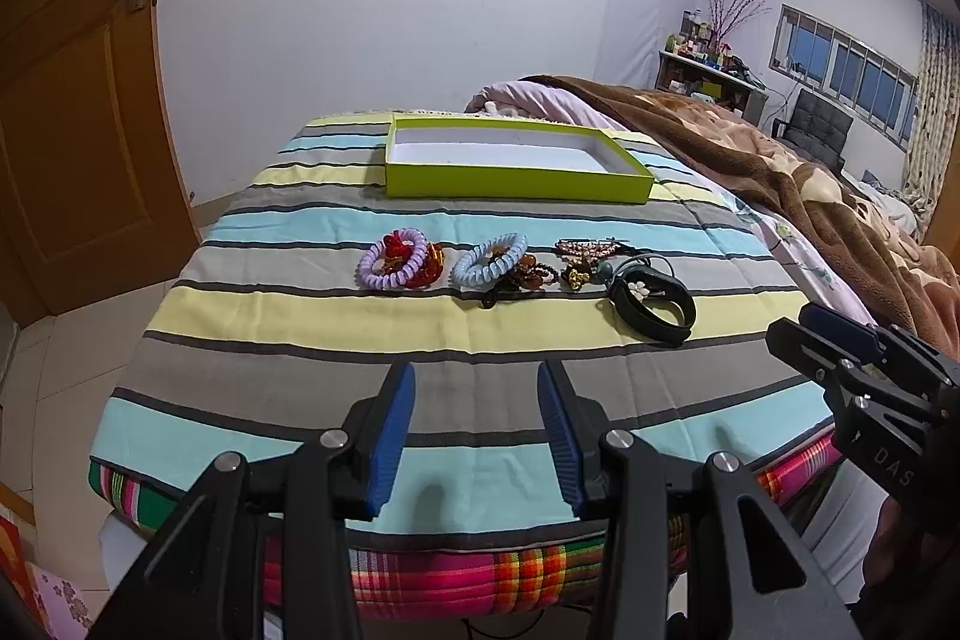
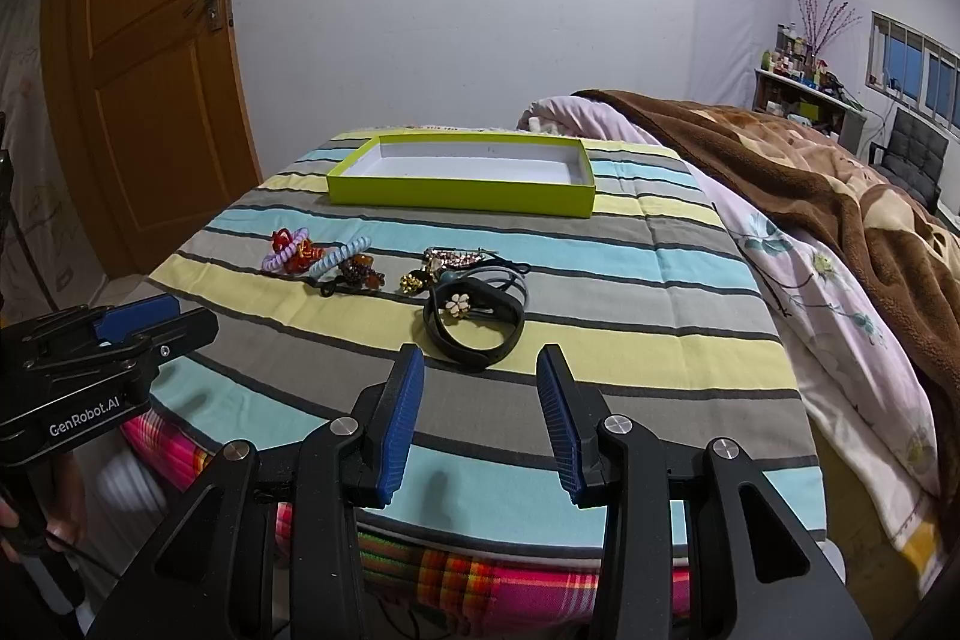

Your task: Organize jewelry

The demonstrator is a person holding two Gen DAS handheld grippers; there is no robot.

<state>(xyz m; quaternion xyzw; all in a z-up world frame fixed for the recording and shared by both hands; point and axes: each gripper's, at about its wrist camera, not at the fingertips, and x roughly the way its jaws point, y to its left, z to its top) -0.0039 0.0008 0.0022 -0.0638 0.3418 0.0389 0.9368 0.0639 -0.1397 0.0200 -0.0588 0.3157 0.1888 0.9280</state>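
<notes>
While the jewelry is lying in a loose row across the striped bedspread [image 1: 420, 328], both grippers are being held above the near edge of the bed, short of every piece. The left gripper [image 1: 477, 436] is being kept with its blue pads apart and nothing between them; the purple coil hair tie [image 1: 390, 265] and the light-blue coil hair tie [image 1: 489, 259] are being seen well beyond its tips. The right gripper [image 2: 480, 418] is likewise being held spread and empty, with the black wristband [image 2: 474, 325] lying just ahead of its fingers. Both tools are being pointed forward and tilted downward toward the bedding. The lime-green box lid [image 1: 516, 187] is being shown farther back, open side up, its long axis running across the bed, parallel to the row. The wristband is being seen lying flat, its loop stretched left to right.
</notes>
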